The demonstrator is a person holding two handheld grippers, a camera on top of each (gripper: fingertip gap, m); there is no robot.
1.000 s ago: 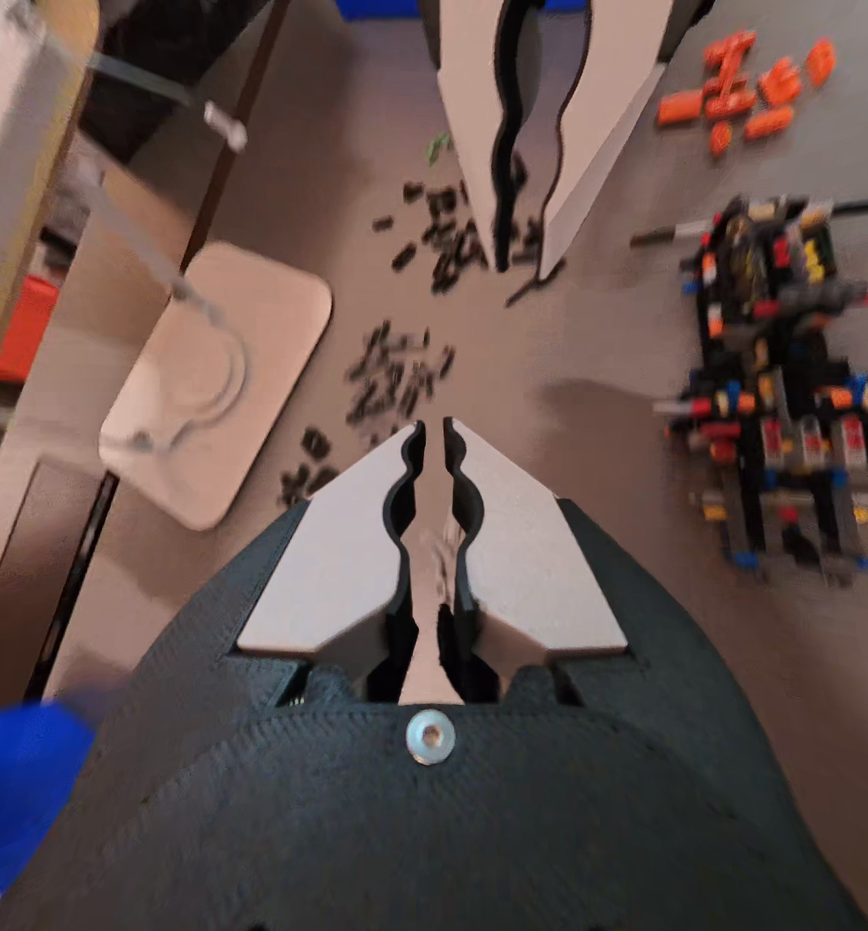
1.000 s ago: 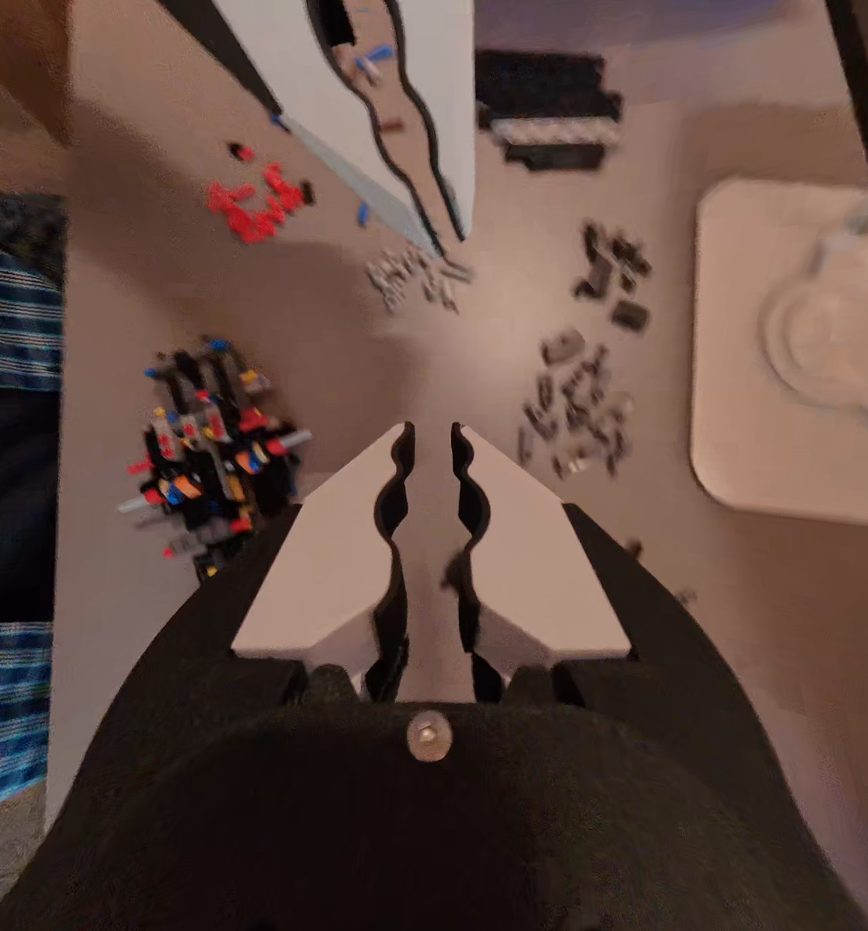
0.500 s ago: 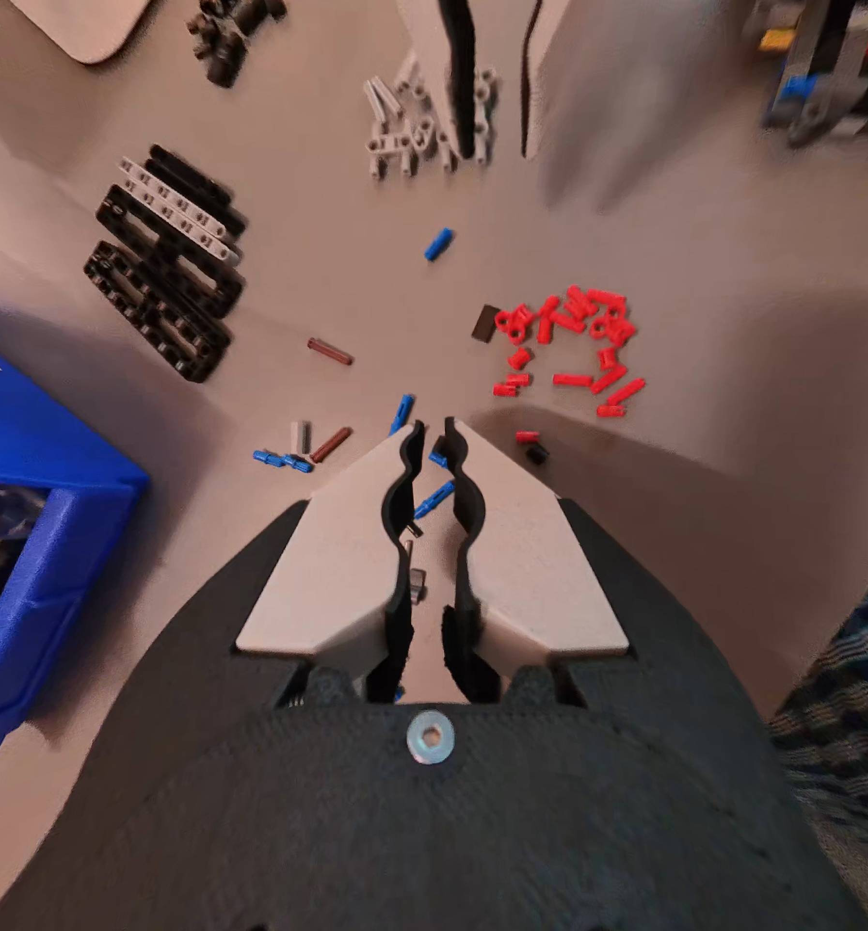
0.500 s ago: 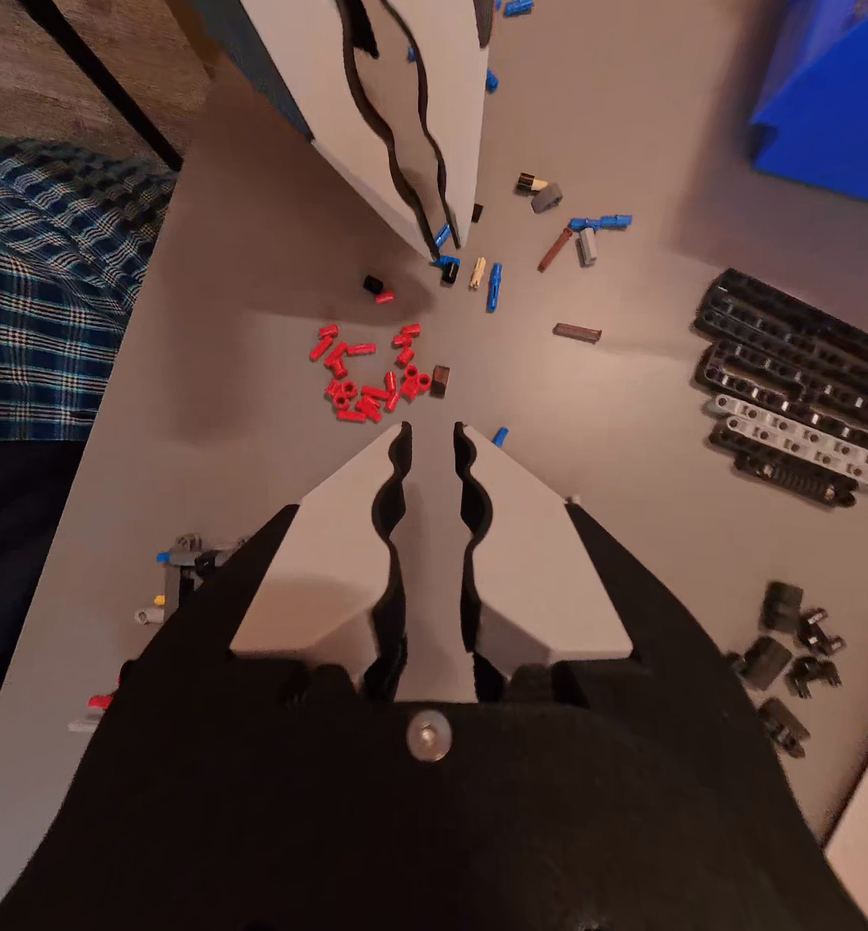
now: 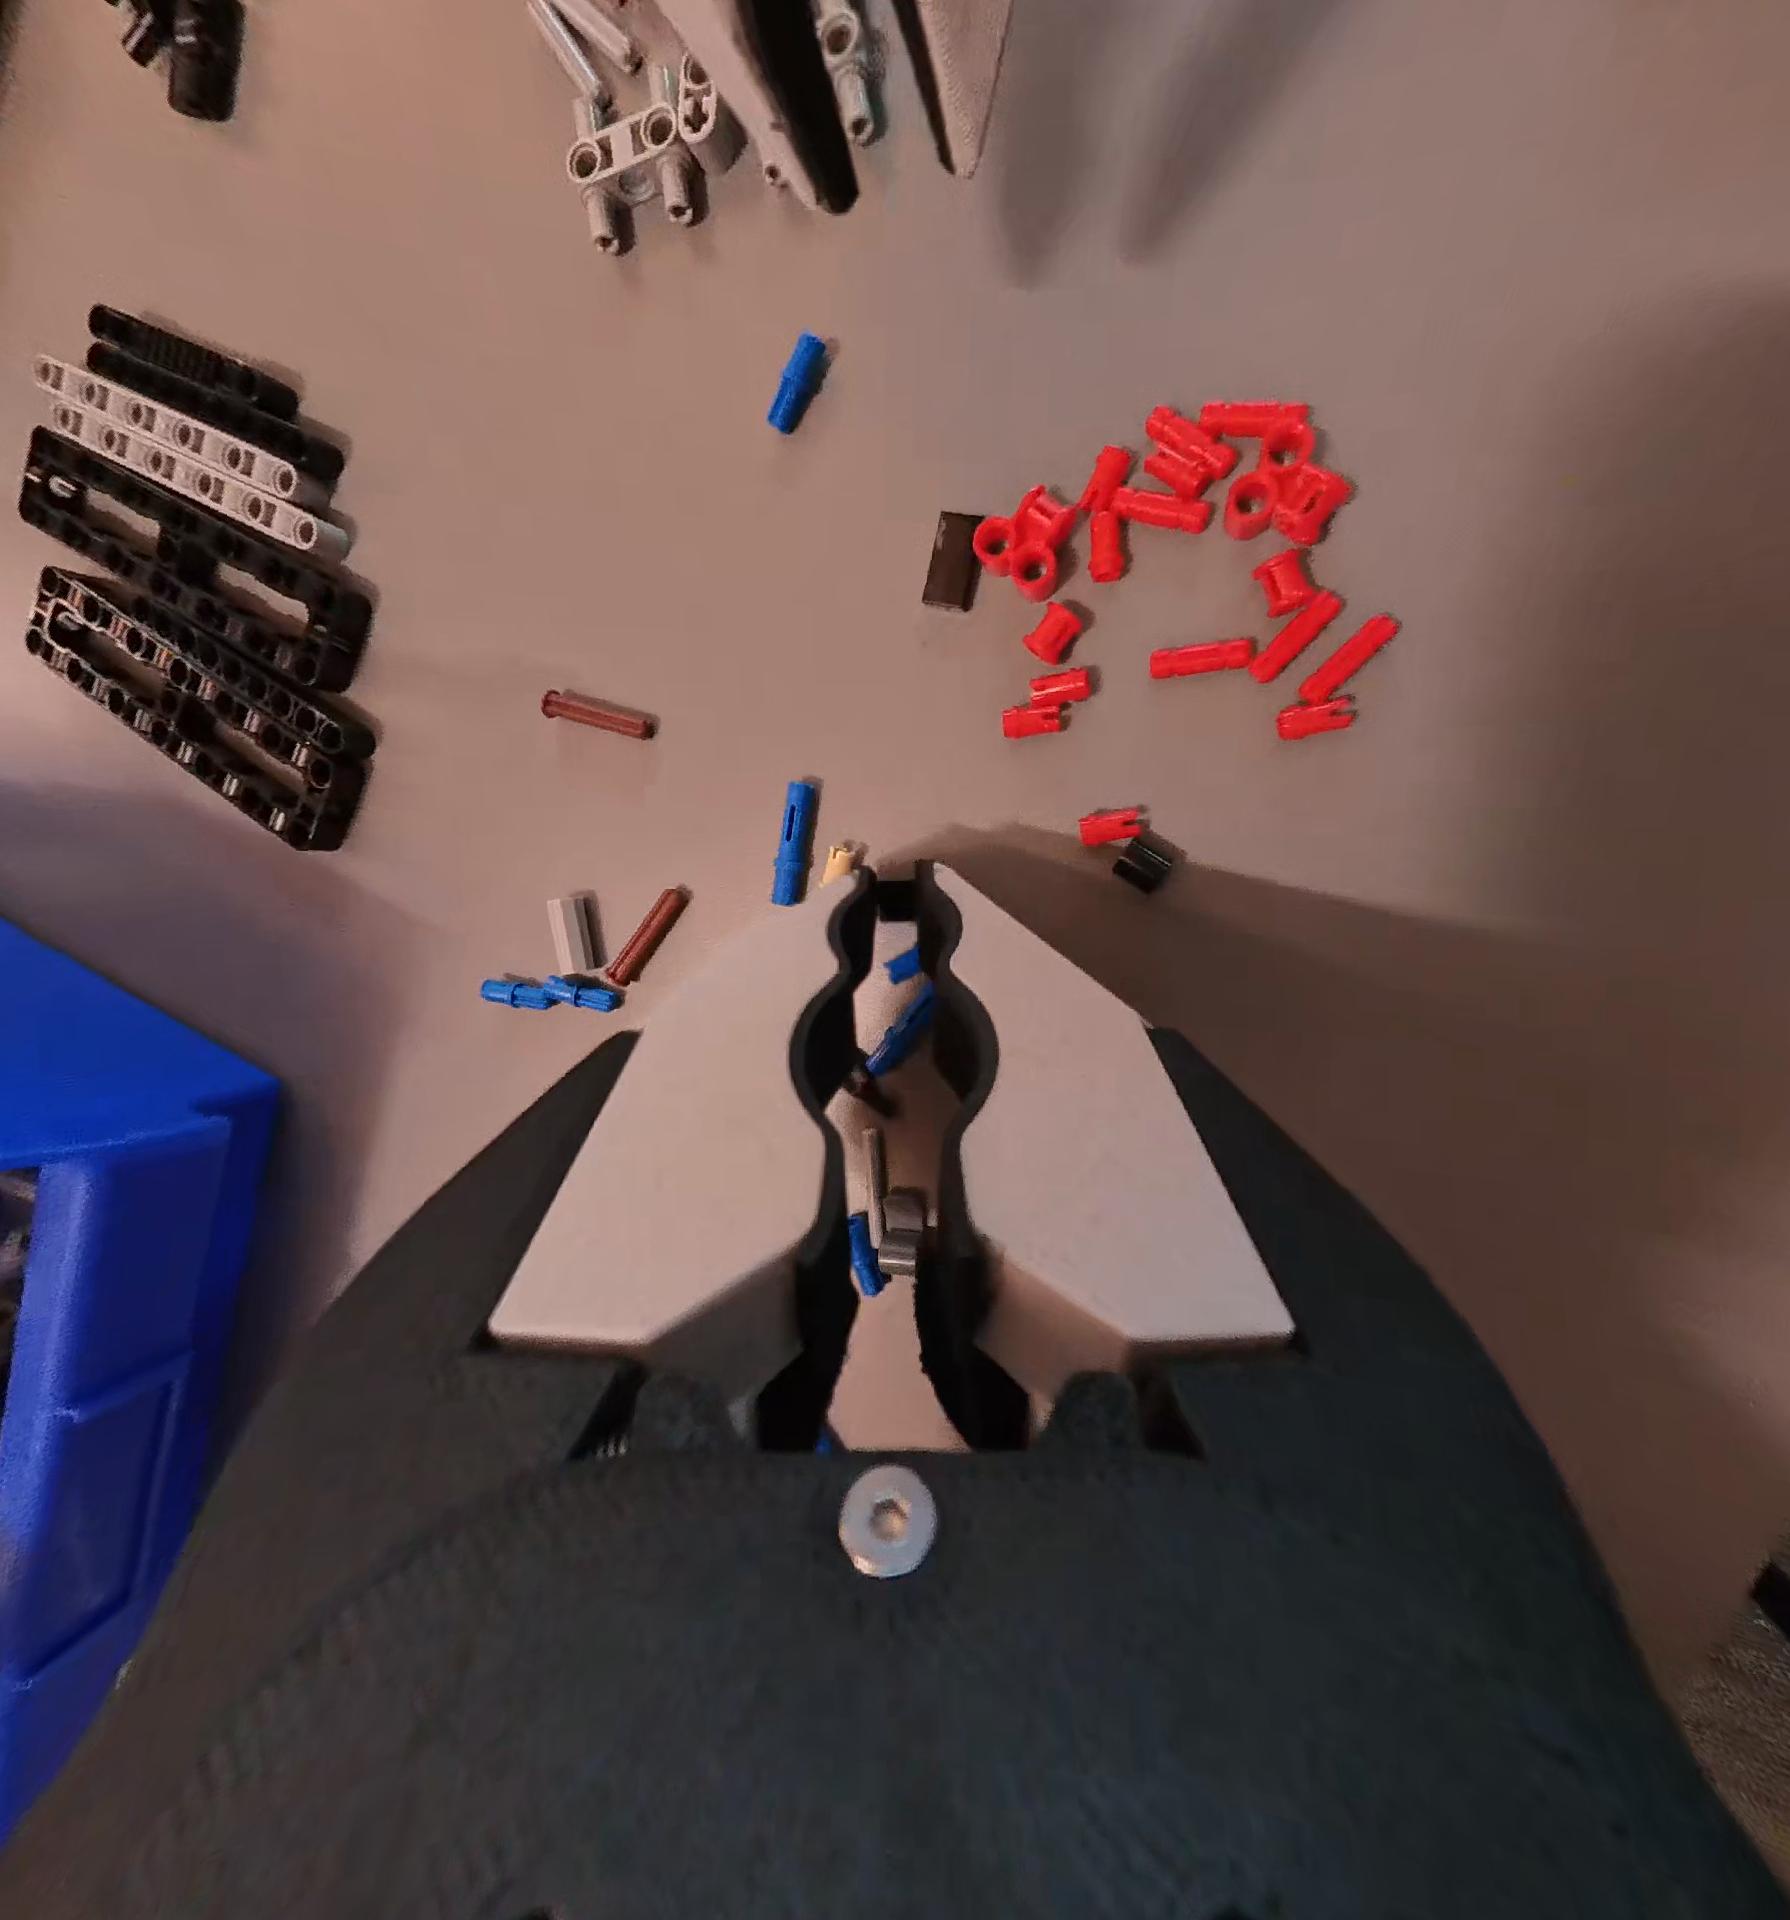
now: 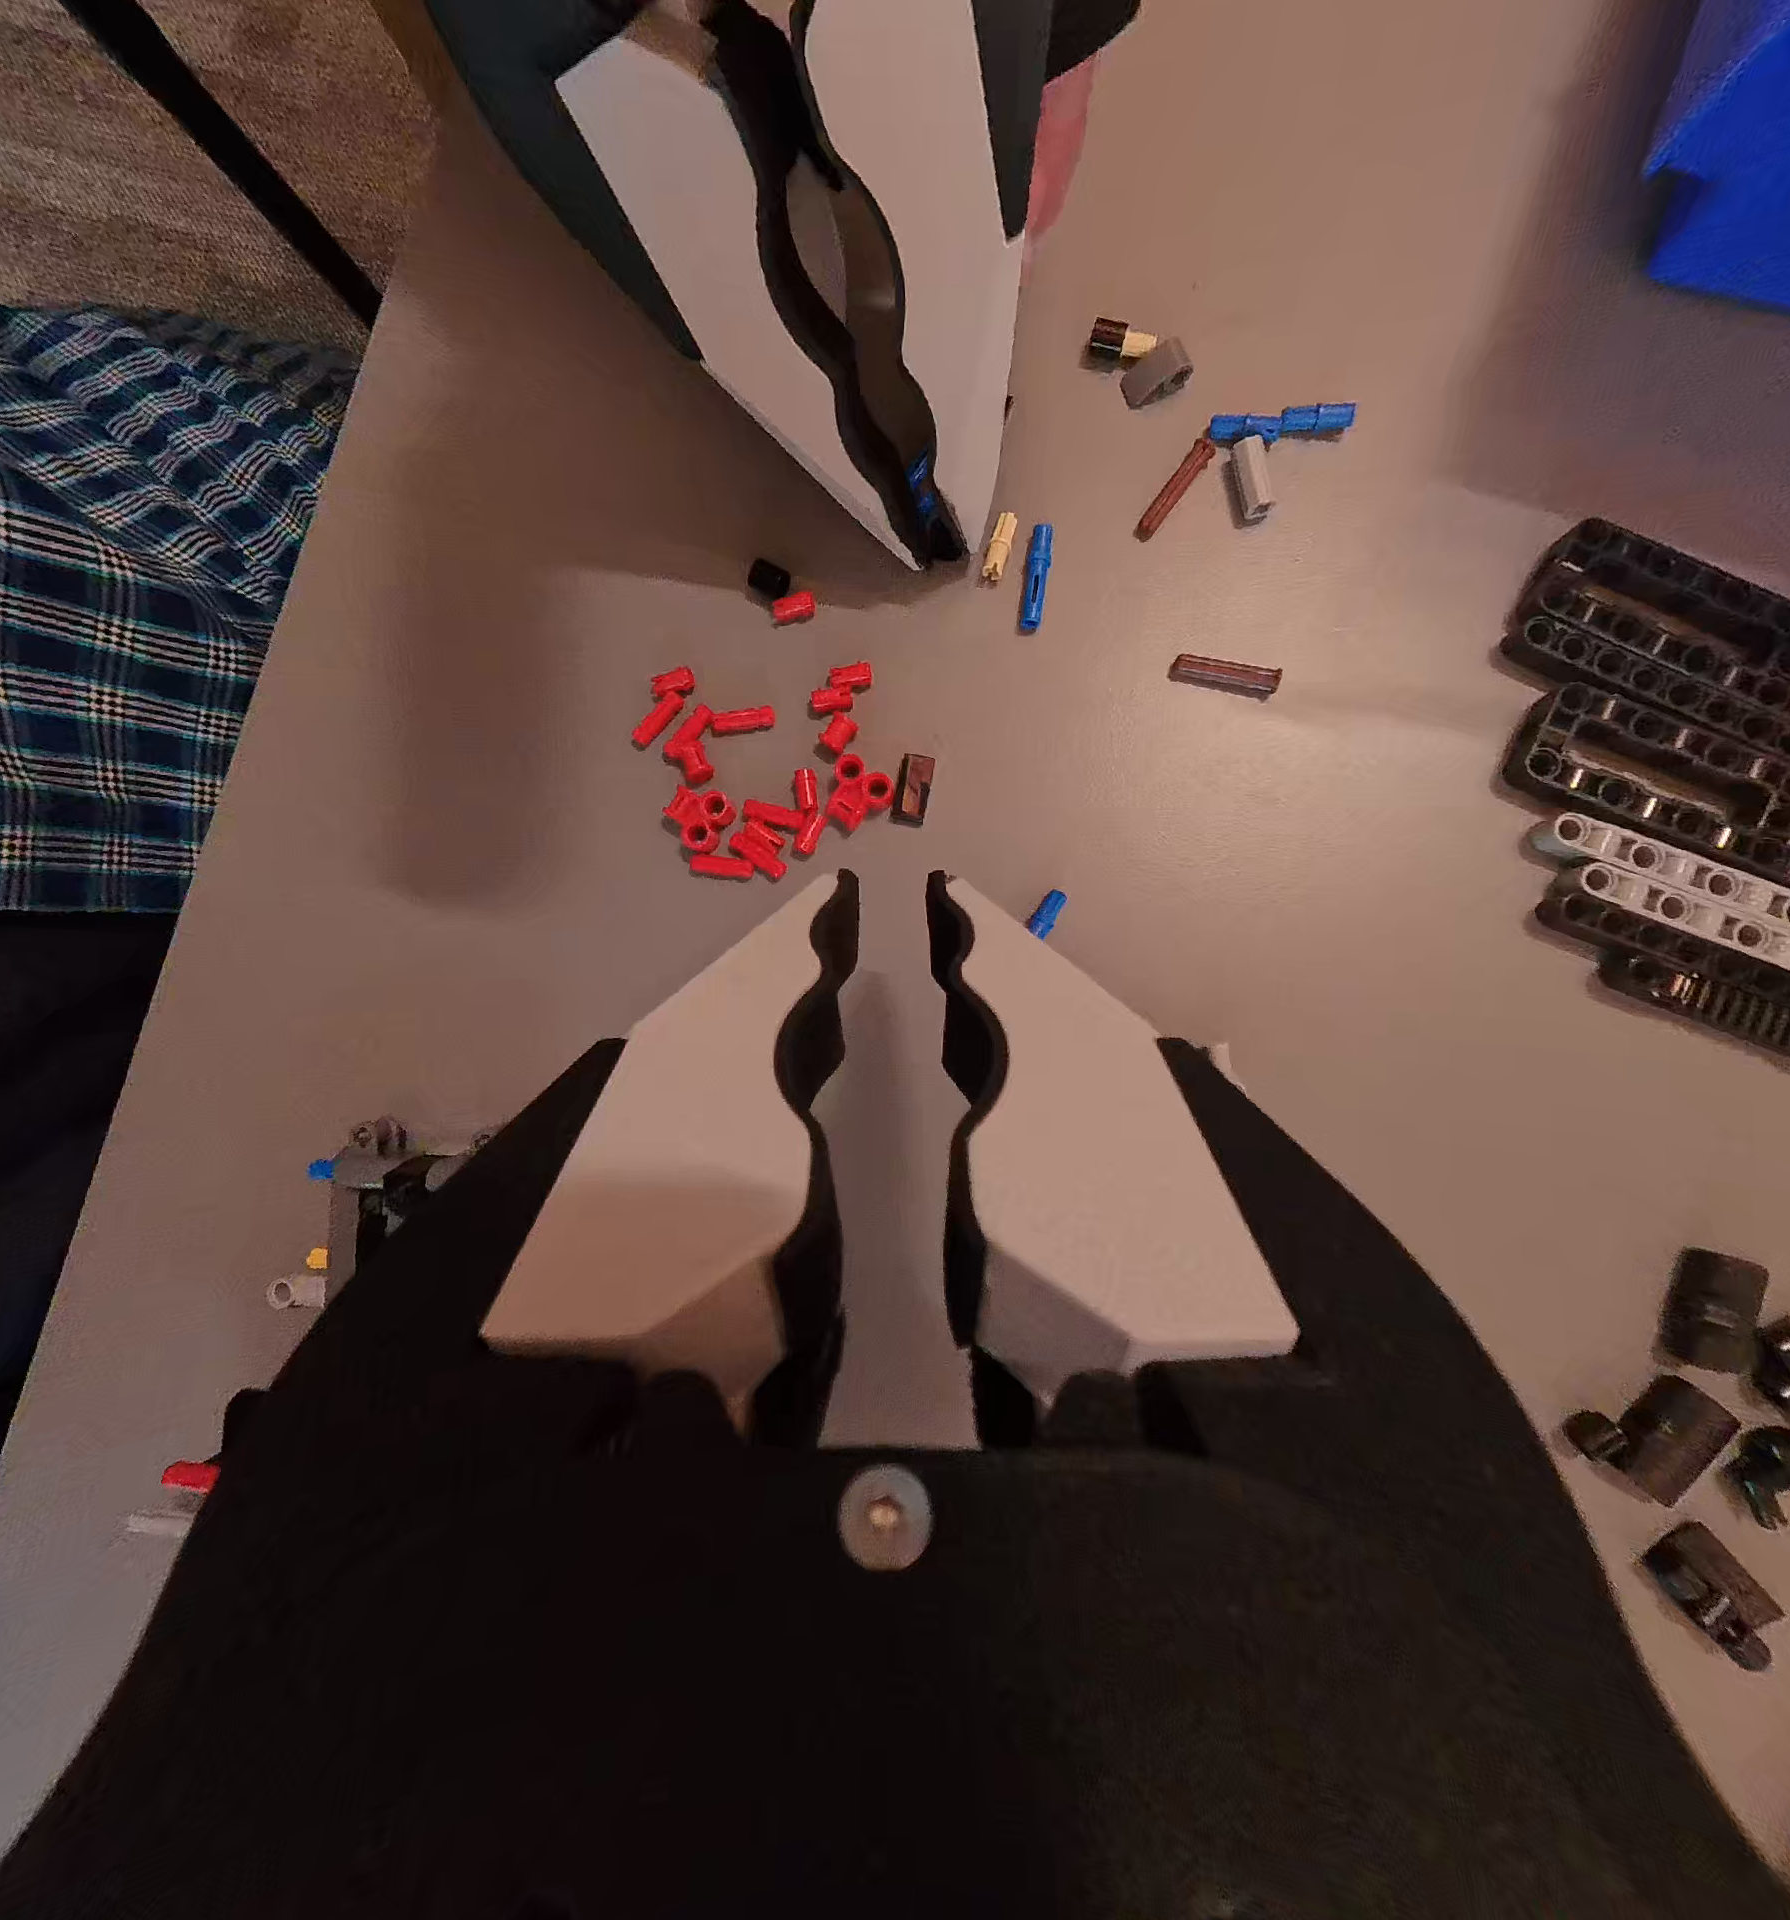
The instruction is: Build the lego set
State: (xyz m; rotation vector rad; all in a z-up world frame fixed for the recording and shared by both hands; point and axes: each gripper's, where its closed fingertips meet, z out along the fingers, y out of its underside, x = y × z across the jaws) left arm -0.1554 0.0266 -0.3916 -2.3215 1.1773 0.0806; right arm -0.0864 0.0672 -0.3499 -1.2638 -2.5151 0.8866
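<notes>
Lego pieces lie scattered over the smooth beige table (image 5: pixel 517 582), seen first in the left wrist view. The left gripper (image 5: pixel 896 883), with pale flat fingers edged in wavy black rubber, has its tips nearly together around a small black piece (image 5: pixel 896 902) on the tabletop; whether they grip it cannot be told. Beyond lie a cluster of glossy red pins and bushes (image 5: pixel 1192 561), a blue pin (image 5: pixel 792 840) beside a tan pin (image 5: pixel 841 862), a brown axle (image 5: pixel 598 715), and ridged black and grey holed beams (image 5: pixel 195 582). A blue plastic bin (image 5: pixel 91 1299) stands at left.

In the right wrist view, the right gripper (image 6: pixel 891 894) hovers with its jaws parted and nothing between them, above the red pins and bushes (image 6: pixel 756 779). The left gripper (image 6: pixel 938 545) touches down beside the tan pin (image 6: pixel 1000 545) and blue pin (image 6: pixel 1034 577). A partly built lego model (image 6: pixel 351 1205) peeks out at lower left, near plaid cloth (image 6: pixel 91 582).

Compared with half a second earlier, the left gripper's jaws have narrowed and it has dropped closer to the table; the right gripper's view has barely shifted.
</notes>
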